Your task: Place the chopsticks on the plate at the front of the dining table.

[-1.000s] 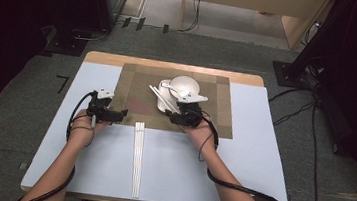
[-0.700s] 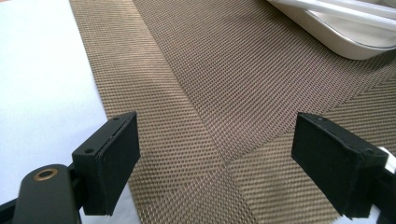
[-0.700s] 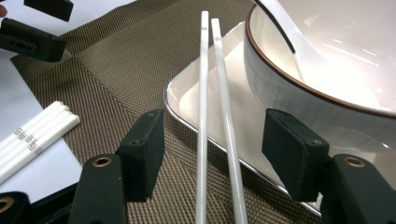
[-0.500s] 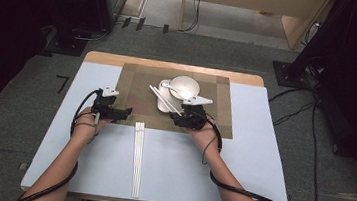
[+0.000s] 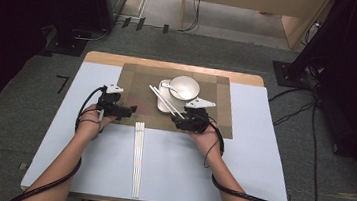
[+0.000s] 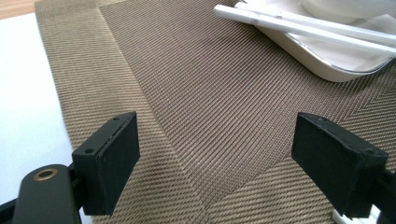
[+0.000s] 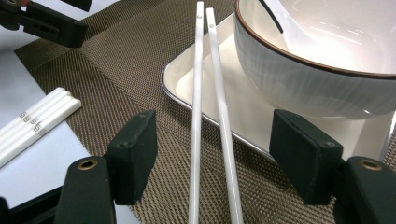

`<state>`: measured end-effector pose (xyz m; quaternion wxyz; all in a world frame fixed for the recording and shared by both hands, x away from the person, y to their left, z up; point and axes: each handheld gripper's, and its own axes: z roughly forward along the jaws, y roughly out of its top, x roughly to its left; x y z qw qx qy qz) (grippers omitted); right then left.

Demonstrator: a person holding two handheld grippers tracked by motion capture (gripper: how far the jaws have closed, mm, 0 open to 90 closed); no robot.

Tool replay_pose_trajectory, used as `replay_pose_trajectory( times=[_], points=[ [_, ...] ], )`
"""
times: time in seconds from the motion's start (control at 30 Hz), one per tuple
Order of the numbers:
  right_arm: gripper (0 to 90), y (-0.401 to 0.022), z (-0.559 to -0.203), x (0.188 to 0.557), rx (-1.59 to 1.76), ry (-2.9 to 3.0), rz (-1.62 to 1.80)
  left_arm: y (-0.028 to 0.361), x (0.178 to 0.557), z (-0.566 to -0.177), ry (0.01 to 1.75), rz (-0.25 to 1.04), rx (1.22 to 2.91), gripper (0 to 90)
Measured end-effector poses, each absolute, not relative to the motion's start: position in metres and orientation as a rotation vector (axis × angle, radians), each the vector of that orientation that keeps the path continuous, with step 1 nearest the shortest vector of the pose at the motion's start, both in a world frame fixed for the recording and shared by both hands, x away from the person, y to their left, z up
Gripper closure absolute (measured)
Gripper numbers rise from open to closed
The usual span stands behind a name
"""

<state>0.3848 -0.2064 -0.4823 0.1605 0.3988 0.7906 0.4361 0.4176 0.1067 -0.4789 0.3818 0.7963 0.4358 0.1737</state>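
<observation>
Two white chopsticks now rest across the square plate, my right hand-held gripper having just opened off them, while my left hand-held gripper stands empty, jaws apart.

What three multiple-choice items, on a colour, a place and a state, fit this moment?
1. The mat is: A blue; B red; C brown.
2. The spoon lies: A flat on the mat; B in the bowl; C under the bowl.
3. The right hand-held gripper is: A open around the chopsticks; B shut on the chopsticks; C shut on the spoon.

1 C: the weave is brown in every view.
2 B: the spoon rests inside the bowl, with its handle over the rim.
3 A: the jaws have just been opening, and both pads stand clear of the chopsticks between them.
</observation>
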Motion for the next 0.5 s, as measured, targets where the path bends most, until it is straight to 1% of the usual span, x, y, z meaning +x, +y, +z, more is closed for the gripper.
replay_pose_trajectory(
  times=[0.5],
  points=[
    [33.7, -0.212, -0.486, 0.369, 1.139, 2.241, 1.230, 0.090, 0.429, -0.478, 1.063, 0.416, 2.038, 15.0]
  ],
)
